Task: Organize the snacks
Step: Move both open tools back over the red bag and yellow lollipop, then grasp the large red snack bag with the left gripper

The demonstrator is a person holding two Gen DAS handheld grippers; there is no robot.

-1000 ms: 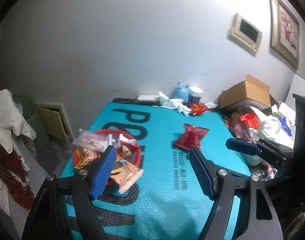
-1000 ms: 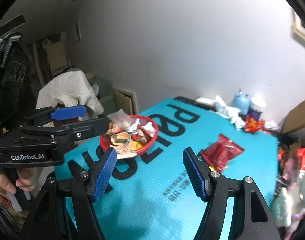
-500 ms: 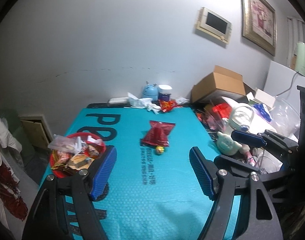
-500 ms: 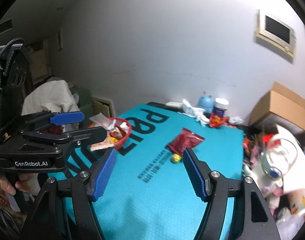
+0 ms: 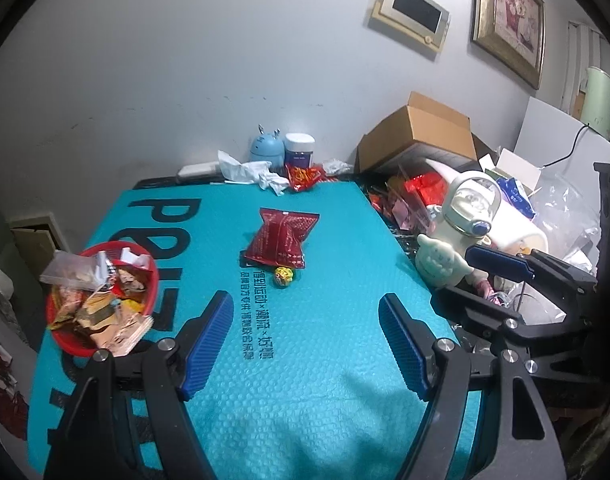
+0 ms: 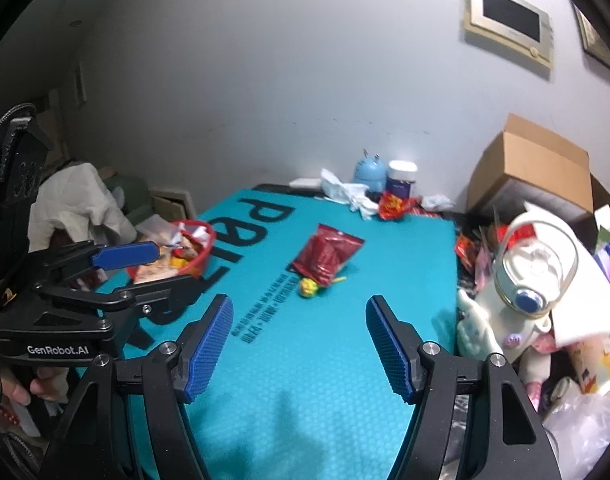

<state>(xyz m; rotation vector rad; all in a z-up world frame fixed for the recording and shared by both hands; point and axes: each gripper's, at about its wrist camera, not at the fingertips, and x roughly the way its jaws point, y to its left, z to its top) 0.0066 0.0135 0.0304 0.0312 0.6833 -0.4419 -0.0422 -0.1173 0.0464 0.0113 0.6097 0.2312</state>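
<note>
A red basket (image 5: 105, 344) heaped with snack packets sits at the left edge of the teal mat (image 5: 305, 400). A dark red snack bag (image 5: 283, 238) lies mid-mat, and a small yellow wrapped candy (image 5: 284, 276) sits just in front of it. My left gripper (image 5: 305, 340) hovers open and empty over the near mat, short of the candy. In the right wrist view the right gripper (image 6: 299, 340) is also open and empty, with the candy (image 6: 308, 287) and bag (image 6: 327, 254) ahead of it. The left gripper (image 6: 157, 276) hangs beside the basket (image 6: 203, 262).
Crumpled tissues (image 5: 257, 172), a blue round gadget (image 5: 267, 148), a white jar (image 5: 300, 148) and a red wrapper (image 5: 305, 176) line the mat's far edge. Beyond the right edge are a cardboard box (image 5: 421, 128), a white figure-shaped bottle (image 5: 457, 236) and piled clutter. White cloth (image 6: 77, 200) lies at the left.
Both views have swung right: the basket slid to the left side of each frame, and the red bag and candy came toward the middle. Both pairs of jaws stand as wide as before.
</note>
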